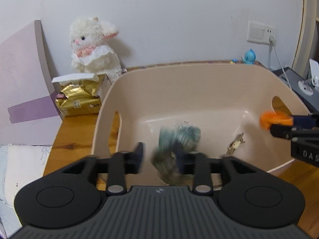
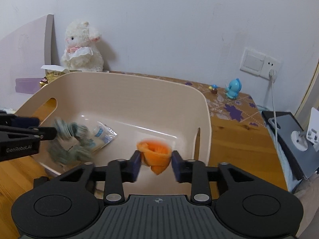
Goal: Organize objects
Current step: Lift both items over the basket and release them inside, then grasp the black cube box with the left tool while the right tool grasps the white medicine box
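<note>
A beige plastic bin [image 1: 179, 79] [image 2: 123, 91] stands on the wooden table. My left gripper [image 1: 160, 157] [image 2: 53, 132] is open over the bin; a blurred grey-green scrunchie [image 1: 175, 151] [image 2: 67, 143] hangs loose by its right finger, in mid-air over the bin floor. My right gripper [image 2: 155, 162] [image 1: 271, 125] is shut on an orange cloth piece [image 2: 156, 152] [image 1: 273, 118], held above the bin's right side. A clear packet [image 2: 101, 135] and a metal hair clip [image 1: 235, 142] lie on the bin floor.
A white plush lamb [image 1: 93, 45] [image 2: 81, 45] and a gold tissue pack [image 1: 79, 97] stand behind the bin on the left by a lilac box [image 1: 22, 83]. A blue toy figure [image 2: 233, 87] stands at the back right. A wall socket with cable [image 2: 261, 61] and a dark device [image 2: 287, 131] are at right.
</note>
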`<state>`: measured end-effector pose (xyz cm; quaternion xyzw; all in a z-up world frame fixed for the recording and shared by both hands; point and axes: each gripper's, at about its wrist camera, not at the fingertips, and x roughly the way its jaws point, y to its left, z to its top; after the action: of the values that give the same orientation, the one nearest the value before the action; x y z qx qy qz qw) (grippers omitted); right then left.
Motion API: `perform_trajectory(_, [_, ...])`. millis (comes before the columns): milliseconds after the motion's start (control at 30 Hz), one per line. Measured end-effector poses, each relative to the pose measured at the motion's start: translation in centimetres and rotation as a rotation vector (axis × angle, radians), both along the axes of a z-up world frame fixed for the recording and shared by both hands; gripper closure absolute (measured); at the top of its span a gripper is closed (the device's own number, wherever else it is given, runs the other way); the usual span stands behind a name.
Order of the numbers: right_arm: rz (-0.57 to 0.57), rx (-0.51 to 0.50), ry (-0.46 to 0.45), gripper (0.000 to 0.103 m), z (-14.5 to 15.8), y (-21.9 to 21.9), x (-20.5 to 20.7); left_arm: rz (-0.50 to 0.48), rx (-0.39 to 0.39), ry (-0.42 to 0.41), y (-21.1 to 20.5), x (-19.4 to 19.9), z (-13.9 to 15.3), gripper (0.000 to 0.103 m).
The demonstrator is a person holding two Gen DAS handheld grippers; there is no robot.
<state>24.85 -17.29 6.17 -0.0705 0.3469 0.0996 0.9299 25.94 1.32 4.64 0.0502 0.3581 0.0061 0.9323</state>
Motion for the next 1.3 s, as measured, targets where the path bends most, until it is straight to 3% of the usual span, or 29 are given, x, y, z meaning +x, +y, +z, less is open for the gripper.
perform_trajectory(33, [-0.001, -0.003, -0.018, 0.036, 0.4, -0.1, -0.4, 0.005, -0.002, -0.01, 0.0, -0.2, 0.4, 0.045])
perform_trajectory(200, [-0.008, 0.067, -0.062, 0.015, 2.6, -1.4, -2.5, 0.014, -0.029, -0.074, 0.6, -2.2, 2.7, 0.026])
perform_trajectory(233, [-0.009, 0.082, -0.068, 0.007, 2.9, -1.8, -2.9, 0.018, -0.027, -0.088, 0.6, -2.7, 3.1, 0.024])
perform_trajectory(333, [-0.009, 0.112, -0.091, 0.0, 3.8, -2.5, -4.6, 0.029, -0.022, -0.118, 0.8, -4.3, 4.0, 0.022])
perform_trajectory(500, [-0.006, 0.118, -0.082, 0.0, 3.6, -3.6, -6.8, 0.026, -0.026, -0.123, 1.3, -7.1, 4.4, 0.021])
perform_trajectory(733, [-0.014, 0.098, -0.012, 0.0, 0.8, -4.6, -9.2, 0.029, -0.028, -0.102, 2.1, -9.8, 2.9, 0.019])
perform_trajectory(933, [-0.039, 0.066, 0.055, 0.0, -2.7, -4.9, -9.6, 0.022, -0.004, -0.04, 1.8, -10.4, -0.4, 0.018])
perform_trajectory(1067, [-0.041, 0.069, 0.096, 0.0, -4.5, -4.8, -9.3, 0.019, -0.033, 0.012, 1.7, -10.4, -3.0, 0.018])
perform_trajectory(1300, [-0.044, 0.072, 0.148, 0.0, -6.9, -4.5, -8.2, 0.032, -0.08, 0.033, 2.3, -9.8, -5.7, 0.018])
